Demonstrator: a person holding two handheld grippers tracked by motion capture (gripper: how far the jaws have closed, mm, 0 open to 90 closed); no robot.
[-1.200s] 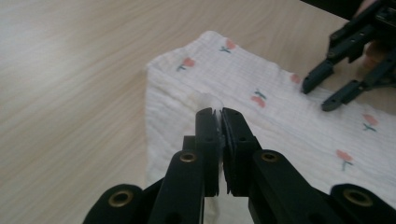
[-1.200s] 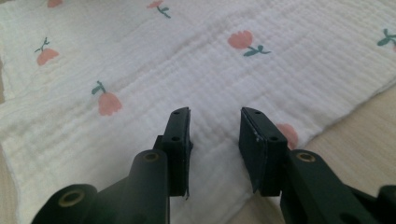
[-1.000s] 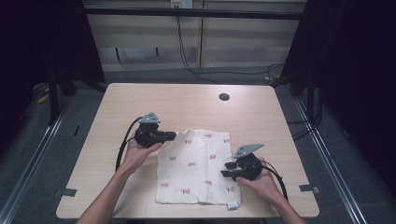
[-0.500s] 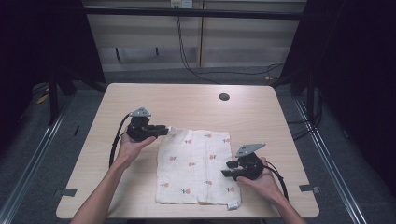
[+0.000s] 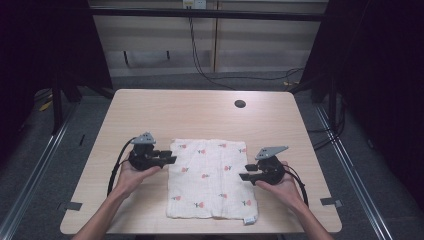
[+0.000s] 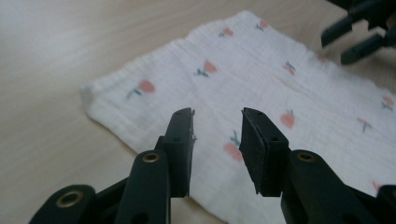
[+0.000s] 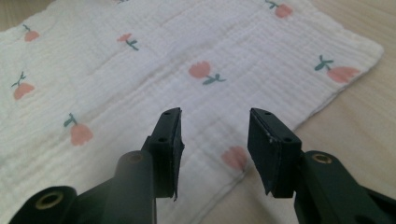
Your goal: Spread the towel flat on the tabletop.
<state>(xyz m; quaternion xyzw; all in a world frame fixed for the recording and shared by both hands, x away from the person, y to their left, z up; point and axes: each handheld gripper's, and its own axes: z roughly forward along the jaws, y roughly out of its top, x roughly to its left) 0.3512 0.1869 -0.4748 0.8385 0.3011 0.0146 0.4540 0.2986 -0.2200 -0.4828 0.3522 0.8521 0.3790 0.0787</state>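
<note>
Jaws parted and empty on both sides, the left gripper (image 5: pixel 170 159) having just been opening at the left edge of the white tulip-printed muslin cloth (image 5: pixel 210 177) lying flat mid-table, right gripper (image 5: pixel 246 172) at its right edge, small corner tag (image 5: pixel 248 220) unreadable.

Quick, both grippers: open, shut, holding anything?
Left gripper: open, jaws just opening, nothing held, over the cloth.
Right gripper: open, nothing held.

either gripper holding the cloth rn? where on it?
Nothing held. Left gripper, jaws just opened, and right gripper hover open over opposite edges of the cloth.
</note>
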